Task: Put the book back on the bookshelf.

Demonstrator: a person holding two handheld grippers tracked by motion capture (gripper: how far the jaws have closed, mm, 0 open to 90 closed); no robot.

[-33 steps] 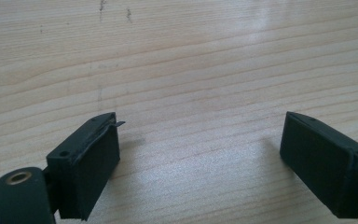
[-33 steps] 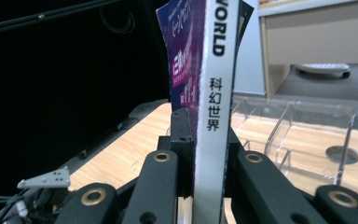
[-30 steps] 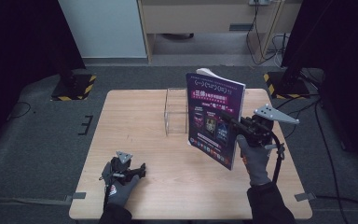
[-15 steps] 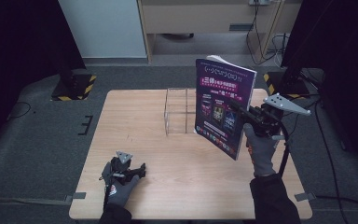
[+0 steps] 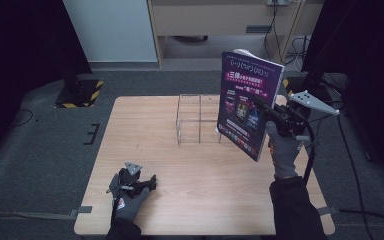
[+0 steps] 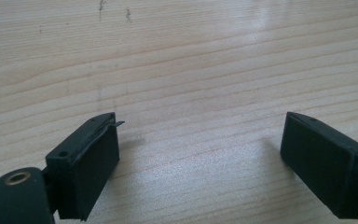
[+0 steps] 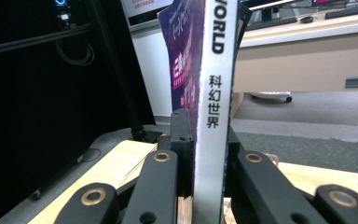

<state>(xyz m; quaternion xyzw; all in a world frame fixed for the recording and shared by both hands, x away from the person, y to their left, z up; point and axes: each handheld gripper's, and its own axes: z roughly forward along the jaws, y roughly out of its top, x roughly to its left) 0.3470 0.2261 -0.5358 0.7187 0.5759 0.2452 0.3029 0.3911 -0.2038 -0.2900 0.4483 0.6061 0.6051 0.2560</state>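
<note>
A purple magazine [image 5: 247, 102] stands almost upright in the air over the right side of the wooden table [image 5: 150, 125], above and just right of a clear wire rack [image 5: 196, 119]. My right gripper [image 5: 274, 120] is shut on its spine edge; in the right gripper view the white spine [image 7: 214, 93] rises between the two jaws. My left gripper [image 5: 139, 182] rests low at the table's front left, open, with bare wood between its black jaws in the left gripper view [image 6: 200, 154].
A black stand base with yellow stripes [image 5: 80, 92] sits on the floor beyond the table's left corner. Cables and dark equipment [image 5: 325, 75] stand off the right side. A wooden cabinet [image 5: 220, 20] lies behind the table.
My right gripper has lifted the magazine higher and slightly to the right, turning it more upright. The left gripper has stayed where it was.
</note>
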